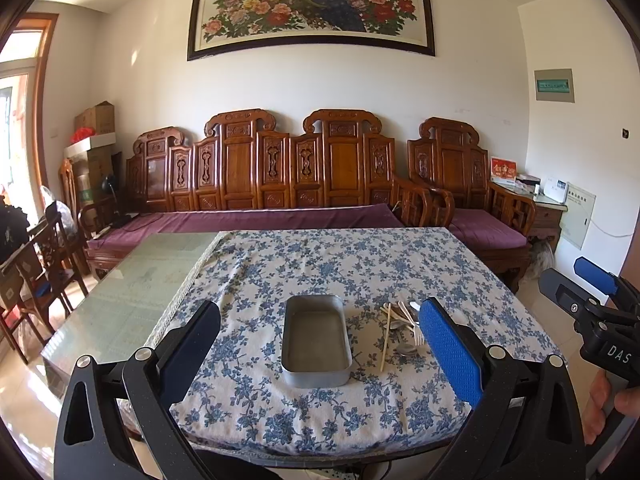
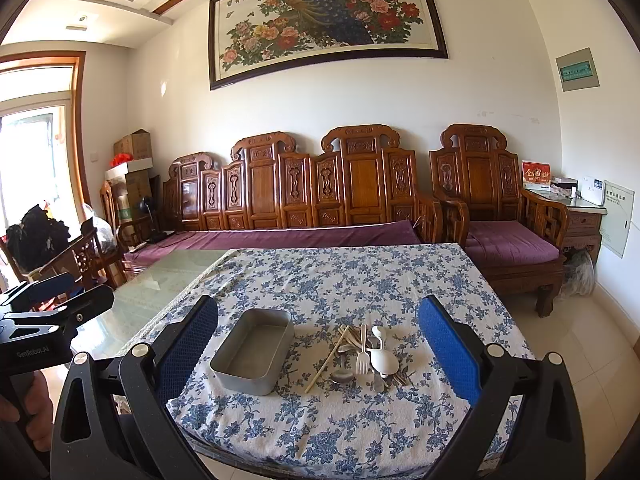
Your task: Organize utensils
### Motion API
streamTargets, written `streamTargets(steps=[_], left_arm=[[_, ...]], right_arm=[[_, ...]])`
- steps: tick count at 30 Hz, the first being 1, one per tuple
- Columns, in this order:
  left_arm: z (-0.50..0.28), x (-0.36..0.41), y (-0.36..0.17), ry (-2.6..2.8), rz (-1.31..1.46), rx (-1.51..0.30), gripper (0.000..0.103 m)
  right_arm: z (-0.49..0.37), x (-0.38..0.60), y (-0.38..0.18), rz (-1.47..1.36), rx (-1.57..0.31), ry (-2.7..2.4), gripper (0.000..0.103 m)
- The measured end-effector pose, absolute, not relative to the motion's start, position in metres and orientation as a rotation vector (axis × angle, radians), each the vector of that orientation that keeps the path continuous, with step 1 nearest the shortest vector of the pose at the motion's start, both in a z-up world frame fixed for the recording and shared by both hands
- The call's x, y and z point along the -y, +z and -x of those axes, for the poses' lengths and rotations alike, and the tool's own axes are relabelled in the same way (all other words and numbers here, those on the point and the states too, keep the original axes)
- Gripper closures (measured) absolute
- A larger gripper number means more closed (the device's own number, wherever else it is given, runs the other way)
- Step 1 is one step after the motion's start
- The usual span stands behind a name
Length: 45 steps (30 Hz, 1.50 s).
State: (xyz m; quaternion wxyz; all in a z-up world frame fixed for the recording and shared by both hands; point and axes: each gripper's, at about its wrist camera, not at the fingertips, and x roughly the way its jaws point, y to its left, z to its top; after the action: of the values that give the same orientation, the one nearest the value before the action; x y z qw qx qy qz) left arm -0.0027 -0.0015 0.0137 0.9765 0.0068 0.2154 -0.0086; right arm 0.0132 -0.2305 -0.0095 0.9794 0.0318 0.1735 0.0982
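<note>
An empty grey metal tray (image 1: 316, 340) (image 2: 252, 350) sits on the blue-flowered tablecloth near the table's front. To its right lies a pile of utensils (image 1: 402, 326) (image 2: 366, 354): a white fork (image 2: 362, 354), a white spoon (image 2: 382, 354), a metal spoon (image 2: 342, 374) and wooden chopsticks (image 2: 326, 362). My left gripper (image 1: 320, 350) is open and empty, held above the front edge, framing the tray. My right gripper (image 2: 318, 350) is open and empty, framing tray and pile; it also shows in the left wrist view (image 1: 592, 300).
The cloth covers the right part of a glass-topped table (image 1: 132, 292) (image 2: 160, 280). Carved wooden sofas with purple cushions (image 1: 256, 220) stand behind. Wooden chairs (image 1: 44, 264) stand at the left. Tiled floor lies to the right.
</note>
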Motion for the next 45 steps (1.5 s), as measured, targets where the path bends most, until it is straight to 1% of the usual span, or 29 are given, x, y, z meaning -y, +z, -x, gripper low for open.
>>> streamTargets(steps=[14, 19, 31, 37, 45], left_arm=[[0.003, 0.004, 0.017, -0.019, -0.017, -0.429, 0.007], [0.006, 0.005, 0.021, -0.024, -0.017, -0.422, 0.007], [0.007, 0.008, 0.019, -0.034, -0.017, -0.427, 0.007], [-0.004, 0.012, 0.004, -0.049, -0.032, -0.482, 0.007], [-0.027, 0.015, -0.029, -0.084, -0.049, -0.569, 0.007]], right_arm=[[-0.013, 0.231, -0.012, -0.064, -0.346, 0.197, 0.003], [-0.013, 0.229, 0.000, -0.064, -0.344, 0.201, 0.003], [-0.014, 0.229, 0.000, -0.066, -0.348, 0.197, 0.003], [-0.019, 0.232, -0.004, -0.073, -0.370, 0.199, 0.003], [-0.040, 0.245, -0.038, -0.081, -0.411, 0.202, 0.003]])
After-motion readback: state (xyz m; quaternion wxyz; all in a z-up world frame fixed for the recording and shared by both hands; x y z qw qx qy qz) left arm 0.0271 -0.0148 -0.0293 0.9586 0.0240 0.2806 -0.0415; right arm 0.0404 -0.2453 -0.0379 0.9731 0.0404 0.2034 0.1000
